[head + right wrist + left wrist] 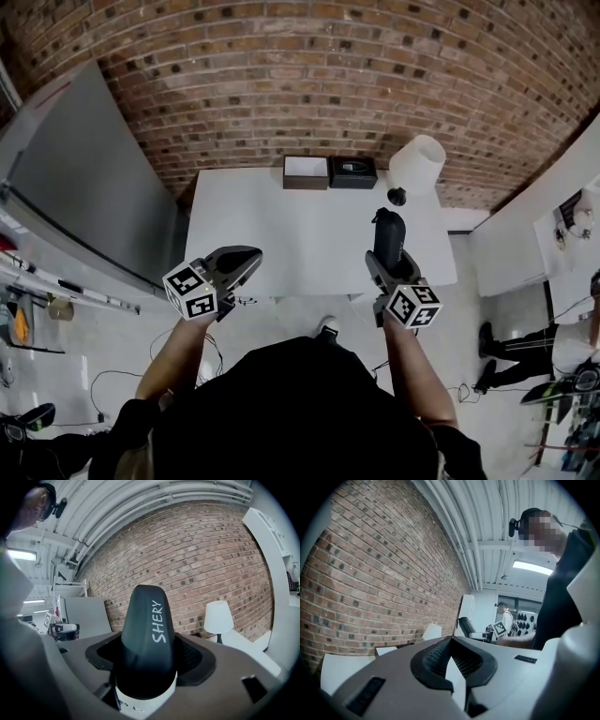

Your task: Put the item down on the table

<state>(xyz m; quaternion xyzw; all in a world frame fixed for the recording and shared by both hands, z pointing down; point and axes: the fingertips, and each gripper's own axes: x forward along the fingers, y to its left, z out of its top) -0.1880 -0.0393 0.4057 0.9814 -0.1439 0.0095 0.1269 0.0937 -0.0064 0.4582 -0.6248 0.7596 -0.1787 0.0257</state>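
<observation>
Here, right gripper [383, 263] jaws tight on black item [147, 634], perhaps a bottle; left gripper [451, 643] jaws together

I see the worktop [309, 234] set against the brick wall [309, 84]. On the worktop's far edge, one box [306, 172] sits just left of another box [352, 172], and the lamp [415, 166] is at its far right corner. Over the worktop's near right part, my right gripper [387, 265] has the item [388, 232] between its jaws. My left gripper [246, 261] hangs by the near left corner. A panel [84, 187] stands left of the worktop.
</observation>
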